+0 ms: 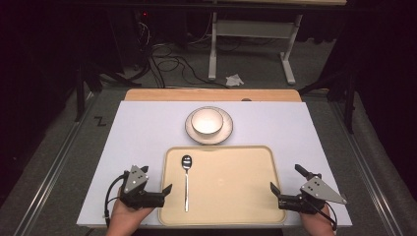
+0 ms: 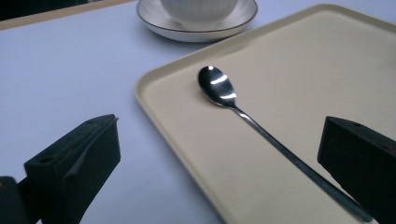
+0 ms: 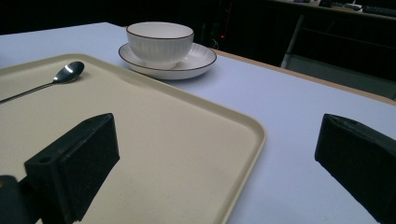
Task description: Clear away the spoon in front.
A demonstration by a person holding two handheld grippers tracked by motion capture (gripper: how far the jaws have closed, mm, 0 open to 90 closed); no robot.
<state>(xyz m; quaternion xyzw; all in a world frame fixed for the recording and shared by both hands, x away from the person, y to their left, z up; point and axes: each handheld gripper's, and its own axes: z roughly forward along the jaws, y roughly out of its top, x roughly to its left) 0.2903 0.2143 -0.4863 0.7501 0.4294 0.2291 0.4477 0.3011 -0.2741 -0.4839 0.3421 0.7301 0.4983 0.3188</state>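
Steel spoon [image 2: 243, 116] lies between released left gripper [image 2: 219, 158]; right gripper [image 3: 215, 163] released.

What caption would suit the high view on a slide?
Two open hand-held grippers, left and right, flank a beige tray holding one spoon.

spoon [image 2: 218, 88]: polished metal, mirror-glossy
tray [image 2: 327, 70]: beige plastic, matt, faintly grained
bowl [image 3: 159, 41]: white ceramic, ribbed, glazed
plate [image 3: 198, 63]: glazed ceramic, dark-rimmed
table cover [image 1: 147, 128]: smooth, matt
jaws: black, matt
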